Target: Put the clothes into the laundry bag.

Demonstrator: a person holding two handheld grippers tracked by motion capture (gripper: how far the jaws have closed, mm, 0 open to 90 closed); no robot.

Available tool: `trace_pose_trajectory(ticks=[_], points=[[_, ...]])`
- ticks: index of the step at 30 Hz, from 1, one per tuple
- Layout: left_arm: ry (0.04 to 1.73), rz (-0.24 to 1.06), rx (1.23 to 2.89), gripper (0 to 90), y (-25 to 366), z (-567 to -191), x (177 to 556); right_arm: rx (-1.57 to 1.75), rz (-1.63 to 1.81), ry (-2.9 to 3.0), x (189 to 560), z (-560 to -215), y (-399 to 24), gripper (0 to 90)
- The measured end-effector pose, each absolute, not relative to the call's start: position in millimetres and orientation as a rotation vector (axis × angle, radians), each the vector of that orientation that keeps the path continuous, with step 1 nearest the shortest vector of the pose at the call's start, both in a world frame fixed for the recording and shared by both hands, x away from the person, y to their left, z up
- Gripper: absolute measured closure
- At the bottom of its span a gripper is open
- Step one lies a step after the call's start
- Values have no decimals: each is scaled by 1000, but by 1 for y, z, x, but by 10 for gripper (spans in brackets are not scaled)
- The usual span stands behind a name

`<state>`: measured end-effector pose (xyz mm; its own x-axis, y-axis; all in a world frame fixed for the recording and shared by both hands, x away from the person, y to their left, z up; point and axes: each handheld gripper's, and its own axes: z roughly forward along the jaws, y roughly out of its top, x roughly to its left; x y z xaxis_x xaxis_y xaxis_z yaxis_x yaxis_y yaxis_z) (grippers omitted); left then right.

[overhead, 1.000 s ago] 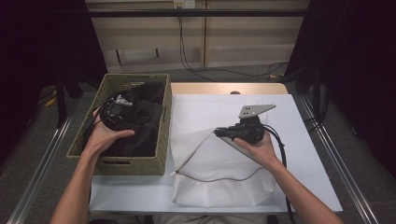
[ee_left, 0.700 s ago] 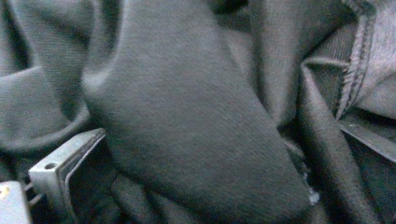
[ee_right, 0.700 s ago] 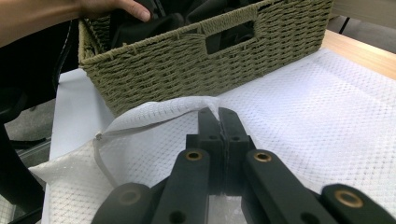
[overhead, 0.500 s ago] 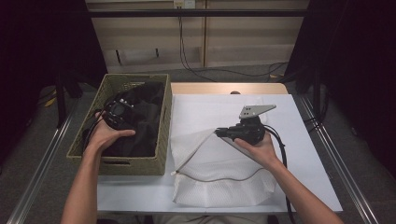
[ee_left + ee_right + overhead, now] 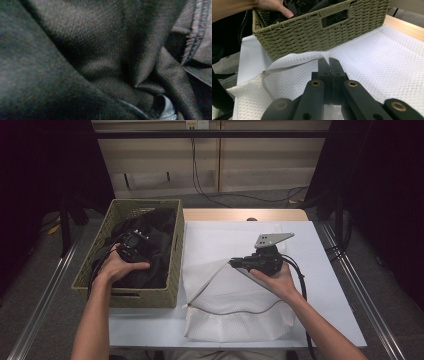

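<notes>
High view: a woven basket [image 5: 172,270] stands at the left of the surface [image 5: 325,285], which is covered by a white sheet. The basket holds dark cloth [image 5: 155,245]. The left hand-held gripper [image 5: 134,246] is down inside the basket on that cloth; whether its jaws are apart or together cannot be told from here. To the right of the basket lies a white mesh bag [image 5: 235,310], with a drawstring looping across it. The right hand-held gripper [image 5: 235,263] points toward the basket and lifts the bag's upper edge off the surface.

Left gripper view: close, blurred folds of the dark cloth [image 5: 100,62], with a stitched hem at the upper right and a pale, shiny edge at the bottom. The jaws cannot be made out, so their state remains undetermined.

Right gripper view: what the high view leaves unclear is plain here. The right hand-held gripper [image 5: 329,65] has its jaws pressed together on the rim of the white mesh bag [image 5: 294,61], the rim pinched between them. Just beyond stands the woven basket [image 5: 312,32], showing a handle slot in its side wall. At the basket's far end the person's left hand [image 5: 274,6] reaches in.
</notes>
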<state>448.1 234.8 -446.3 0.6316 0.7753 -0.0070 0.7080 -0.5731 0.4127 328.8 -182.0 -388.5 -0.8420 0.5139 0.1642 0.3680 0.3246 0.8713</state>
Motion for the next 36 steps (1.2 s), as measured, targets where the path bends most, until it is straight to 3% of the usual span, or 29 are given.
trace_pose_trajectory(ticks=[10,15,19,25,28,36], points=[[1205,185,2534,14,227,-449,451,819,1538,2451,331,-391,-179,892],[1237,182,2573,139,224,-444,456,815,1539,2446,328,-390,-180,892],[1291,178,2524,353,227,-439,458,818,1541,2440,328,-390,-180,893],[1287,160,2503,549,227,-435,459,818,1540,2440,328,-389,-180,893],[1289,139,2497,610,228,-432,459,821,1534,2438,329,-390,-180,893],[1246,174,2371,641,240,-413,456,822,1552,2439,331,-390,-181,894]])
